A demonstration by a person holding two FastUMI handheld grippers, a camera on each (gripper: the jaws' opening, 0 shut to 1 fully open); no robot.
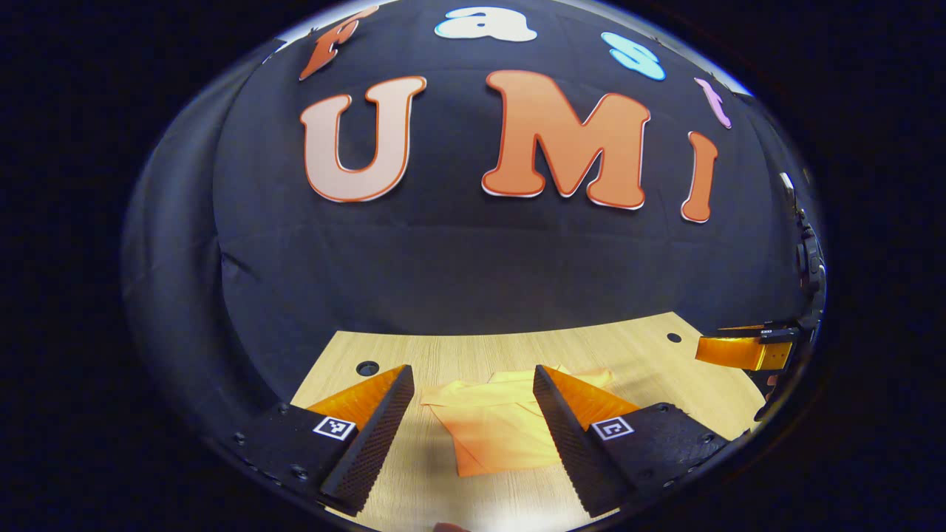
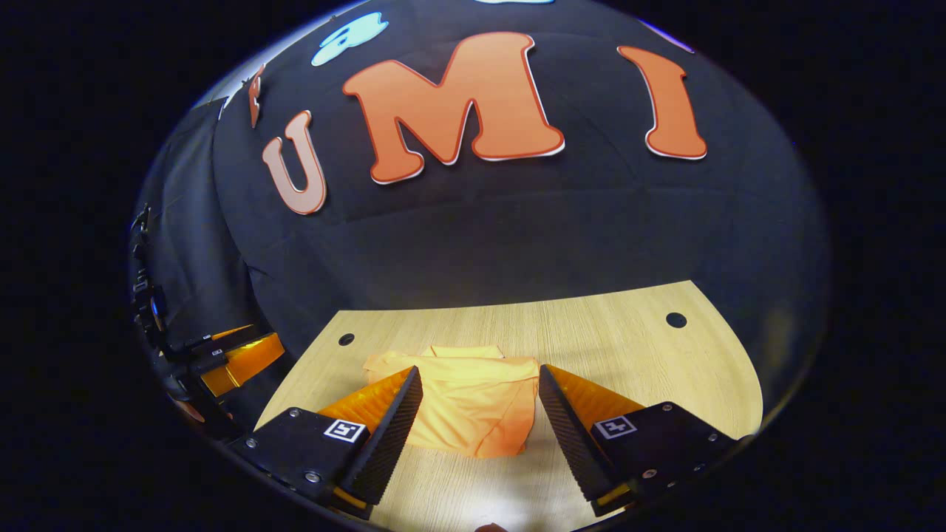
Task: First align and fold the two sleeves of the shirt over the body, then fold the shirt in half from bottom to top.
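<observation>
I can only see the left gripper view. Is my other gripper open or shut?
Observer: Open. In the right gripper view, the right gripper has its fingers wide apart and grips nothing.
Operator: A finger hides the shirt's right side. What's there?
Observer: The shirt ends in a folded edge, with bare table beyond it.
Operator: Is a sleeve sticking out there?
Observer: No, no sleeve sticks out on that side.

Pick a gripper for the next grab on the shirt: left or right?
Roughly even, slight lean left: left gripper is open, with the shirt's near corner between its fingers. Right gripper is open too, facing its near edge.
</observation>
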